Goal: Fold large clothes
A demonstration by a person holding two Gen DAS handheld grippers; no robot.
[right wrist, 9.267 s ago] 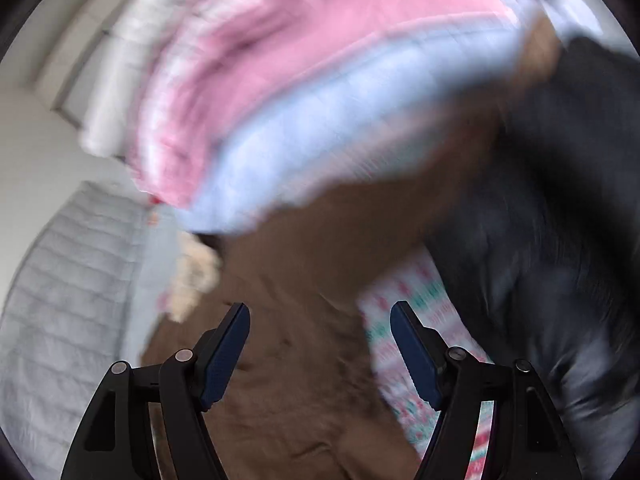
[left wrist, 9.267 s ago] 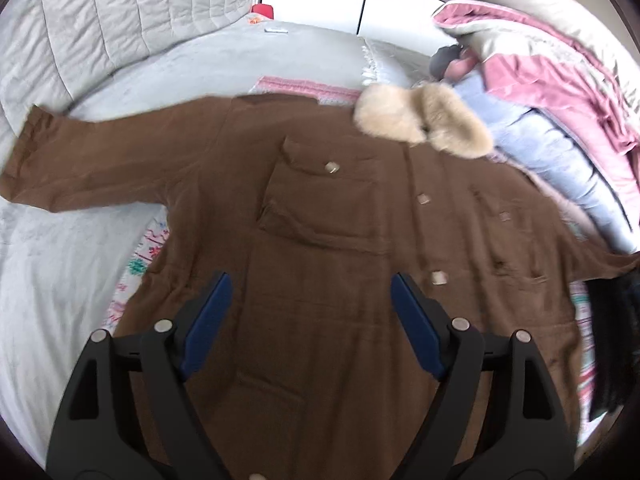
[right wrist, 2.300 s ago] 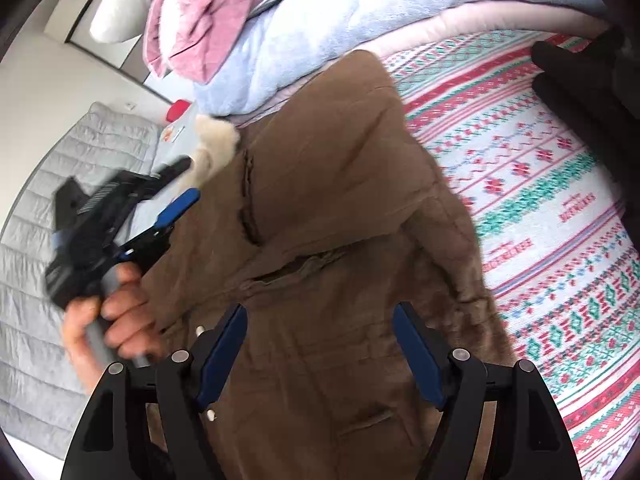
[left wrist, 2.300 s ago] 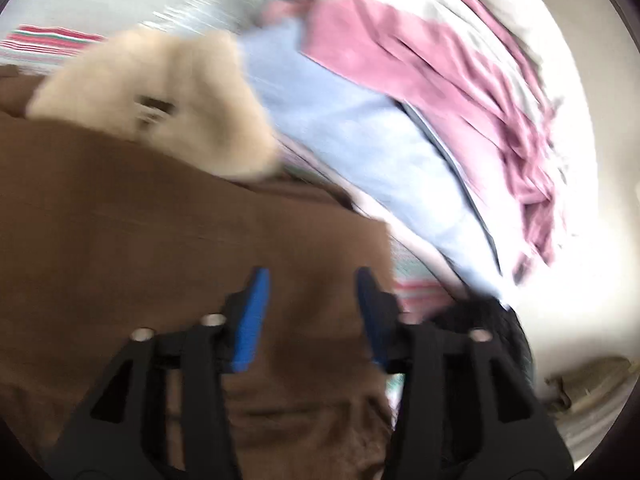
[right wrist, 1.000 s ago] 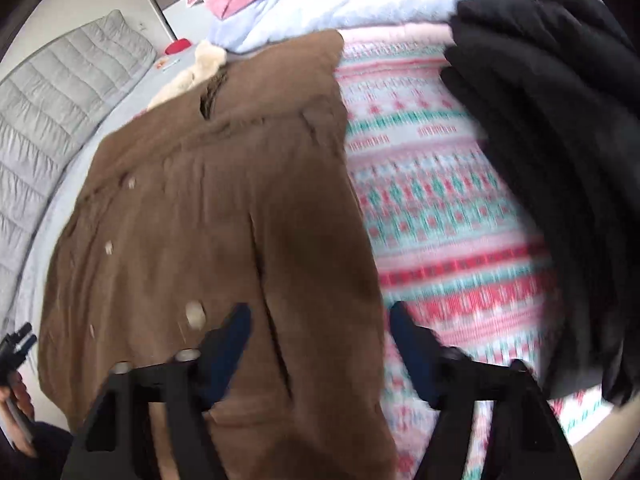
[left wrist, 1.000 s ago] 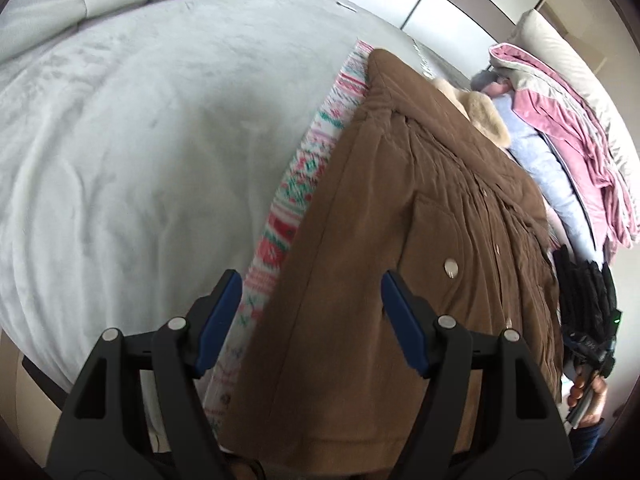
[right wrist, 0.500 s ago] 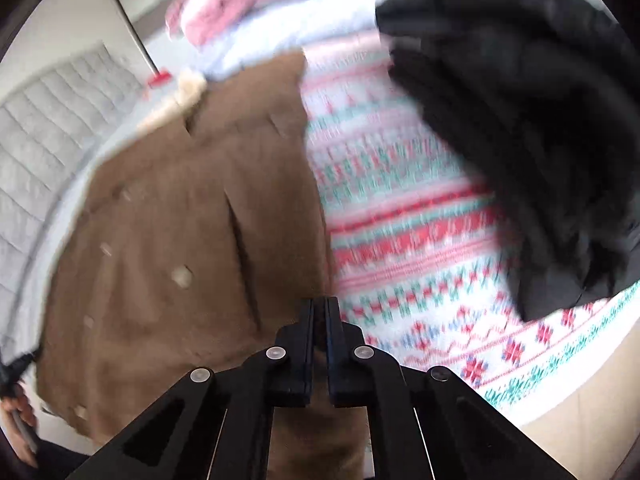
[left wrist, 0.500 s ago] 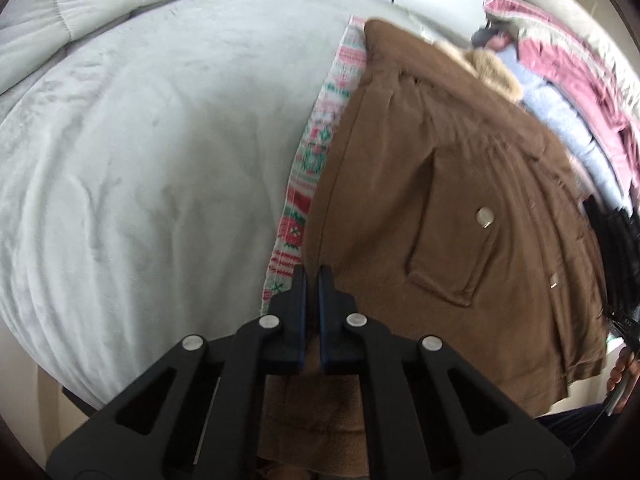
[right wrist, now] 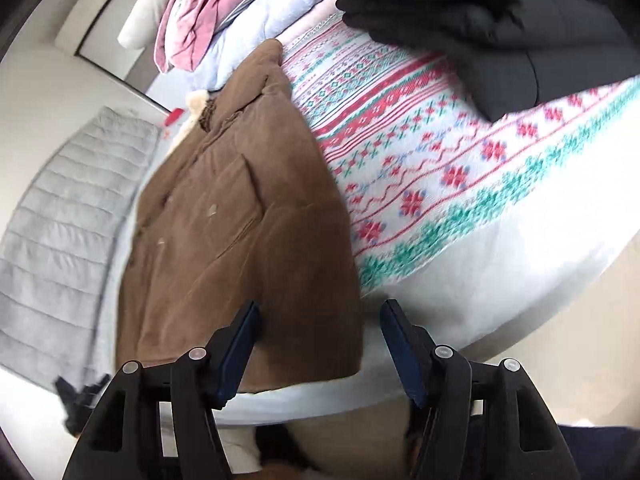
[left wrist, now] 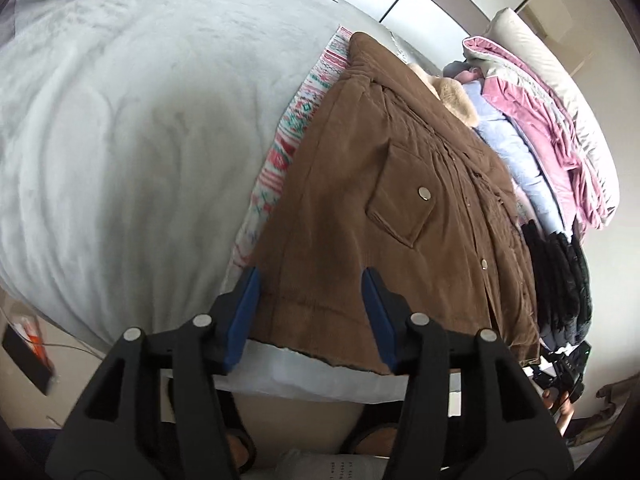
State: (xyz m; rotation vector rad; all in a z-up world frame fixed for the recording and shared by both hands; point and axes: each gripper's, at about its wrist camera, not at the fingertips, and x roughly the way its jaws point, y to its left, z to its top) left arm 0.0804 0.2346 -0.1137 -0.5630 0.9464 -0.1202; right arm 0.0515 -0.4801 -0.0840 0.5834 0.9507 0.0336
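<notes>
Your brown coat (left wrist: 404, 216) lies lengthwise through the centre of both views on the patterned blanket (right wrist: 440, 152), narrowed to a long panel with no sleeve showing at either side, so the sideways folds look done. Your left gripper (left wrist: 310, 316) and right gripper (right wrist: 320, 344) both hover at the hem near the bottom of frame, jaws wide apart and holding nothing. What seems left is taking the hem and folding it toward the fur collar (left wrist: 456, 98) at upper right.
</notes>
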